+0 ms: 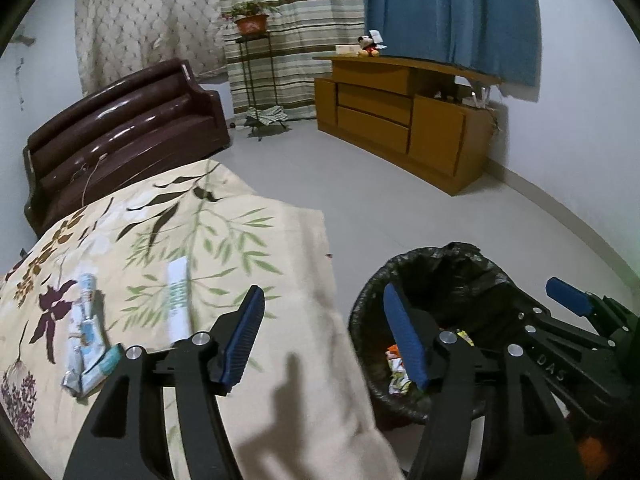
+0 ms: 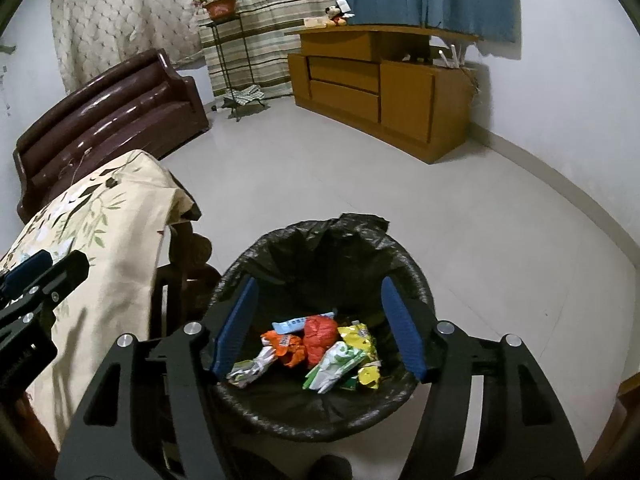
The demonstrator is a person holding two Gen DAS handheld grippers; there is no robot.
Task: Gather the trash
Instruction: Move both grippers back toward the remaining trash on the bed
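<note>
Grippers, two. My right gripper (image 2: pixel 320 328) hung over the trash bin (image 2: pixel 420 276), jaws apart, nothing between the blue pads (image 2: pixel 236 324). My left gripper (image 1: pixel 324 336) straddled the gap between table edge and bin, jaws likewise apart and empty.

Bin: black liner, on the floor just beside the table. Contents: wrappers (image 2: pixel 316 352) in orange, red, yellow and green-white, heaped at the bottom.

Table: covered by a floral cloth (image 1: pixel 192 240). Still on it, left of my left gripper: a crumpled blue-white wrapper (image 1: pixel 86 336) and a white strip of packaging (image 1: pixel 178 300).

Step, as I judged it: a drop into the bin completed; collection unfinished. Next move called for swinging the left gripper back over the cloth and closing on the nearer wrapper.

Writing: raised letters "DAS" (image 1: pixel 552 368) on the right gripper's arm. Print on the wrappers was too small to read.
</note>
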